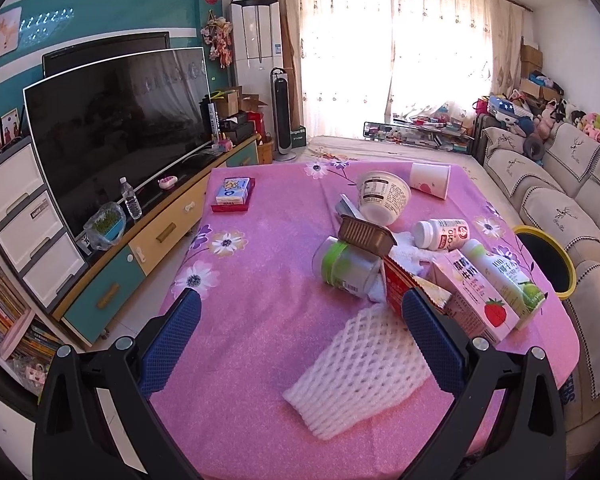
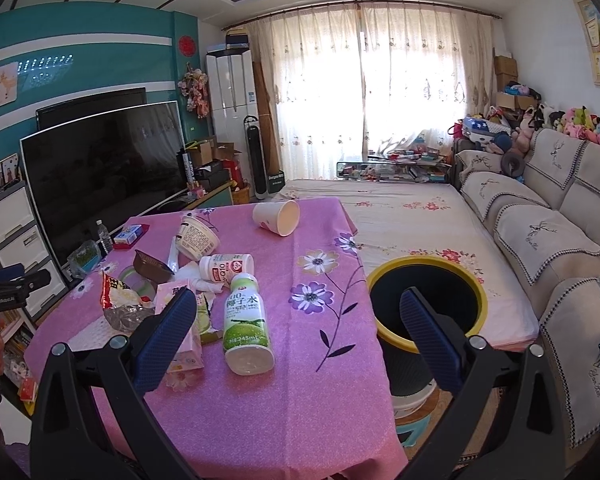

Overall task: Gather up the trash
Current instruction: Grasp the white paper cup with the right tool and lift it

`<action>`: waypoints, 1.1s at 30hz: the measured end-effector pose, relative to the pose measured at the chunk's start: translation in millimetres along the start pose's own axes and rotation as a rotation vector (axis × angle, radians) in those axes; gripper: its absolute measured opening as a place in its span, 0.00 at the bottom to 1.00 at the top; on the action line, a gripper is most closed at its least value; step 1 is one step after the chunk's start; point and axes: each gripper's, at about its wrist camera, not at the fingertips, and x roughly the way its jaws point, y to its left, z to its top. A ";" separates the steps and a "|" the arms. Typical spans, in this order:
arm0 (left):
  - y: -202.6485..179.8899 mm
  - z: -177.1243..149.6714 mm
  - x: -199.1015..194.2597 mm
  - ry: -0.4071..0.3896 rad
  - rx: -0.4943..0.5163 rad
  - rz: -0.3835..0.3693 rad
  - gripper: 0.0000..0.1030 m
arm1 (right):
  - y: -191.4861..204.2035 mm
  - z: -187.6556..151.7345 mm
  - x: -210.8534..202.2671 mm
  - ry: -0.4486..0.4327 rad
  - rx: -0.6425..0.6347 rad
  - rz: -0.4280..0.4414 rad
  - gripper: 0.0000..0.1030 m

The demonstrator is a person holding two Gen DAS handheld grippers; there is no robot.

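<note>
Yellow-rimmed bin (image 2: 426, 276) beside table edge (image 2: 364, 280)

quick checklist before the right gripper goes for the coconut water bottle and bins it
1. Right gripper open and empty: ok.
2. Coconut water bottle lying free on the tablecloth, nothing on top: ok.
3. Bin mouth open and unobstructed beside the table: ok.
4. Left gripper open, holding nothing, clear of the bottle: ok.
5. Neighbours: pink strawberry carton lies close beside the bottle; clearance for the jaws: cannot tell.
6. Bottle capped or empty: cannot tell.
</note>
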 end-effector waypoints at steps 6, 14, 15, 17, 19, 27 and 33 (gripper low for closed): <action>10.8 42.3 46.1 -0.037 0.019 0.032 0.96 | -2.5 36.1 48.3 0.061 -0.040 0.157 0.94; 17.7 101.6 147.7 -0.036 0.017 0.039 0.96 | -1.0 82.9 182.1 0.177 -0.071 0.220 0.87; 17.7 107.4 160.7 -0.042 0.016 0.040 0.96 | -0.1 87.1 204.3 0.200 -0.073 0.222 0.84; 21.4 116.5 185.4 -0.050 0.002 0.055 0.96 | 0.7 94.8 244.2 0.232 -0.077 0.217 0.76; 24.9 123.2 207.3 -0.057 -0.013 0.060 0.96 | 3.4 100.8 282.5 0.266 -0.086 0.216 0.69; 37.6 117.6 264.7 -0.001 -0.052 0.020 0.96 | 15.5 102.1 395.6 0.407 -0.115 0.187 0.64; 34.1 106.5 272.0 0.022 -0.045 -0.002 0.96 | 25.6 99.0 425.8 0.456 -0.108 0.210 0.41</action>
